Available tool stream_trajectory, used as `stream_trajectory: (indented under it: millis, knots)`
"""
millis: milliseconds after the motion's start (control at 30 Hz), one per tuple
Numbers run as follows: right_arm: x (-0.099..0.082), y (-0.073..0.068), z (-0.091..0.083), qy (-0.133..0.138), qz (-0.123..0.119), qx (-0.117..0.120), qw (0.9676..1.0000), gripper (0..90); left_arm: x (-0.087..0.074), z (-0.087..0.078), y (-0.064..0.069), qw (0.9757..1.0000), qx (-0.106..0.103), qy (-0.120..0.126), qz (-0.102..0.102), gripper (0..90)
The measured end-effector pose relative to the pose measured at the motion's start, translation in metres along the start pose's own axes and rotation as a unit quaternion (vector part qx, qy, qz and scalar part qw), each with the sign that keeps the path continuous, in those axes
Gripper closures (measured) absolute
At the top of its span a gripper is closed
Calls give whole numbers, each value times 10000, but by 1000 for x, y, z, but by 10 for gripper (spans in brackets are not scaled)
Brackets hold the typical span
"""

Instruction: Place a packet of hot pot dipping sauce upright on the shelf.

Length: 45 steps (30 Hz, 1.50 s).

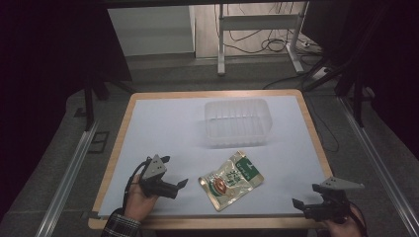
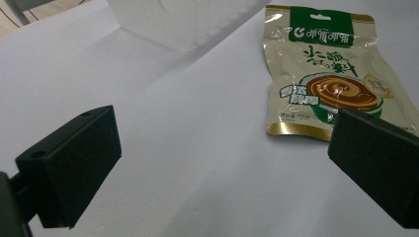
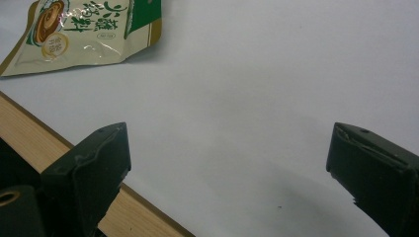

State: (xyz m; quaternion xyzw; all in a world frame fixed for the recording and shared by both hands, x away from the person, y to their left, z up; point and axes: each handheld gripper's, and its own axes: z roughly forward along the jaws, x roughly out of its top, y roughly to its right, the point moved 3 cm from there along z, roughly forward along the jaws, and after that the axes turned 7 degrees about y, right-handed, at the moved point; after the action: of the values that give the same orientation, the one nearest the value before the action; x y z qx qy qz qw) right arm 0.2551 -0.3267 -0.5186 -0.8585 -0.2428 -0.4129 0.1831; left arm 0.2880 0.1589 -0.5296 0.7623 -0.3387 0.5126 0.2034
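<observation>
A cream and green food pouch (image 1: 230, 179) lies flat on the white sheet near the table's front. My left gripper (image 1: 174, 171) is just left of it, open and empty; a hand holds it. In the left gripper view the pouch (image 2: 326, 69) lies ahead beside the right jaw, and the left gripper (image 2: 225, 168) has bare sheet between its jaws. My right gripper (image 1: 306, 195) hovers at the front right edge, open, well apart from the pouch. In the right gripper view the pouch (image 3: 84, 29) is far off at upper left of the right gripper (image 3: 232, 182).
A clear plastic container (image 1: 237, 121) stands behind the pouch, mid-table; its corner (image 2: 183, 19) shows in the left gripper view. The table's wooden rim (image 3: 74, 158) runs under my right gripper's left jaw. Metal rails flank the table, and a white frame with cables stands beyond it.
</observation>
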Motion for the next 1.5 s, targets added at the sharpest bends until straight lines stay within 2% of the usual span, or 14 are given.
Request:
stream_trajectory:
  millis: [767,1033,1200,1500]
  knots:
    - [2,-2,-2,120,-173,-70,9998,32,0,1,1,10000,3,-45,17,0]
    - [6,-5,-4,198,-344,-159,9991,24,0,1,1,10000,1,-38,14,0]
    - [8,-7,1,95,-452,-105,9989,4,0,1,0,10000,4,-35,9,0]
    - [19,-12,5,96,-540,-51,9985,0,-1,1,1,10000,-2,-45,9,0]
